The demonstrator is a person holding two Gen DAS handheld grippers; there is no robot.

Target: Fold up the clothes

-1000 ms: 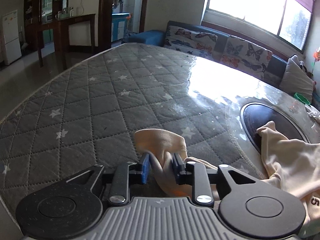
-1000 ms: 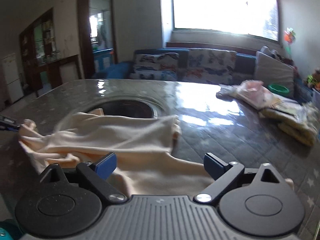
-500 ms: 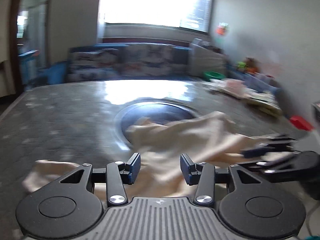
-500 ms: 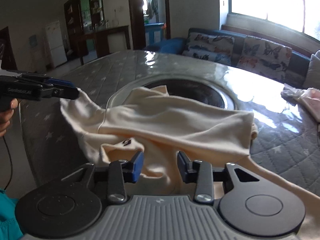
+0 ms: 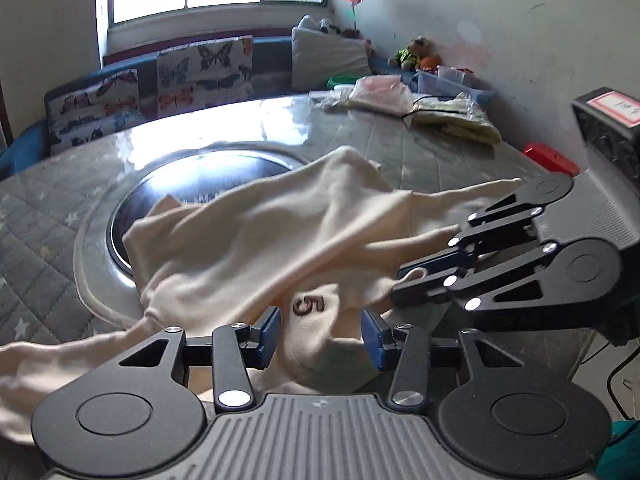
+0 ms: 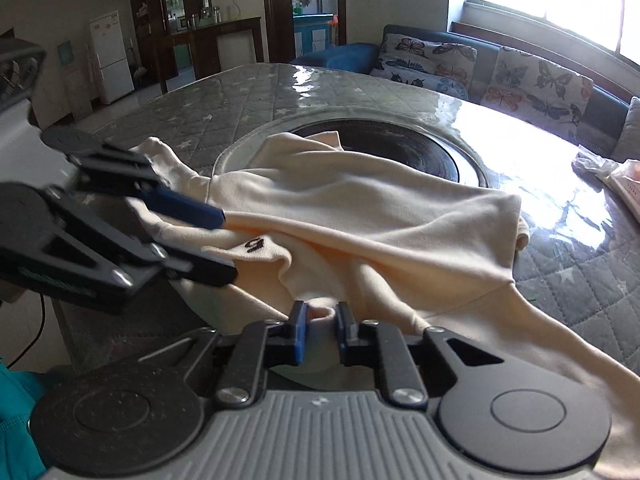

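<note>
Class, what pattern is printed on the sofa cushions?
Butterflies, on the cushions; clearest in the right wrist view.

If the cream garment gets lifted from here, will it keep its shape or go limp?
Likely limp: the garment lies in soft wrinkles and drapes over the table edge. It probably bunches where pinched, as at the right gripper, whose closing pads squeeze a small fold. It looks thin and light, so the rest would likely trail and sag.
</note>
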